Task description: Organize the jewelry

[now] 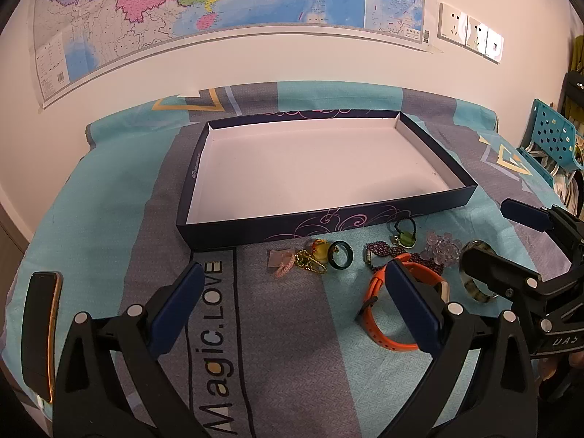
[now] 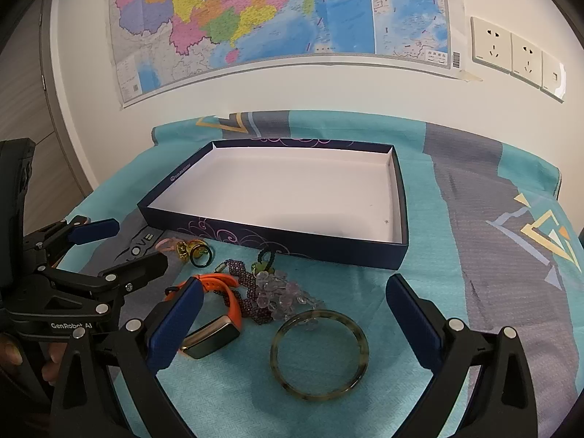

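1. Both claws stand wide with nothing between their pads: the left gripper (image 1: 295, 306) fills the bottom of its own view, and the right gripper (image 2: 295, 325) hangs low in its view over the cloth.
2. Jewelry lies in a loose row on the teal and grey tablecloth (image 2: 474, 219), just in front of the box's near wall.
3. At lower centre of the right view lies a mottled green-brown bangle (image 2: 319, 354), flat on the cloth.
4. Left of it sits an orange-strapped watch (image 2: 211, 335) with a gold-edged case, beside a purple beaded bracelet (image 2: 241, 284) and a cluster of clear beads (image 2: 281, 294).
5. Further left are a dark green ring (image 2: 201, 255) and a small yellow trinket (image 2: 182, 248).
6. Mid-frame, the dark blue shallow box (image 2: 277, 235), white inside, holds nothing.
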Demonstrator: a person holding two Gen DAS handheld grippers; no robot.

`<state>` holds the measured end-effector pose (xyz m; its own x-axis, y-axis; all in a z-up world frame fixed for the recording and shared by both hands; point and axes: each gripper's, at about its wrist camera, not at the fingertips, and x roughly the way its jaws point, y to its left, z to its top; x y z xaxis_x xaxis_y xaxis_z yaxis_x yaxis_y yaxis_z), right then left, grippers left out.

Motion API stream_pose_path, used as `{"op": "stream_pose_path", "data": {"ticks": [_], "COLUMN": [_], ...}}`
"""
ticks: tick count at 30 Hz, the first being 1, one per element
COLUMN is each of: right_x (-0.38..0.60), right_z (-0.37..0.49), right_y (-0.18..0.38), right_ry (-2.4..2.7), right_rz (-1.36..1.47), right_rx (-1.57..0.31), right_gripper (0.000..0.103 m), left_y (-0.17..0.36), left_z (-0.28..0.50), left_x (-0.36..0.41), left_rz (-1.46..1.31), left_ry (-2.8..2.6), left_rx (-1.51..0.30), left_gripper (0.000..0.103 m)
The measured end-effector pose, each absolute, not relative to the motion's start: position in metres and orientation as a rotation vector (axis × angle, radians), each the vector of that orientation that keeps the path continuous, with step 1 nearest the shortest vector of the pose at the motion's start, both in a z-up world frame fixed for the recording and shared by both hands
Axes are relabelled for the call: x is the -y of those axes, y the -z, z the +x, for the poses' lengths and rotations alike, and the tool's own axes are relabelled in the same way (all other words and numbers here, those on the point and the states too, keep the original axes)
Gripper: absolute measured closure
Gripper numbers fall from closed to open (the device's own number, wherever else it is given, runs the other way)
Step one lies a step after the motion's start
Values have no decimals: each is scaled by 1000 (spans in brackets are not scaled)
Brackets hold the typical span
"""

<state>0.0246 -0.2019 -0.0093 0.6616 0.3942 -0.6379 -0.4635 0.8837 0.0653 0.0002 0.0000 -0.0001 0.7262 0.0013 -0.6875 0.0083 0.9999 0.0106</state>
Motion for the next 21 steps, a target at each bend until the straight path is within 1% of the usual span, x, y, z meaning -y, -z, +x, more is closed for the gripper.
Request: {"op": "stream_pose_path", "data": {"ticks": [16,21], "right_x": [204,205], "right_z": [24,25], "right_y": [10,11], "right_ry": [-487,-488], "right_rz": [-101,-97], "right_rx": [-699,-702], "right_gripper": [6,6], "left_y": [0,16], "left_z": [0,-1], "left_x": [0,6], "left_rz": [14,14], "left_ry": [5,7], "left_rx": [-760,-762], "left_gripper": [6,6]}}
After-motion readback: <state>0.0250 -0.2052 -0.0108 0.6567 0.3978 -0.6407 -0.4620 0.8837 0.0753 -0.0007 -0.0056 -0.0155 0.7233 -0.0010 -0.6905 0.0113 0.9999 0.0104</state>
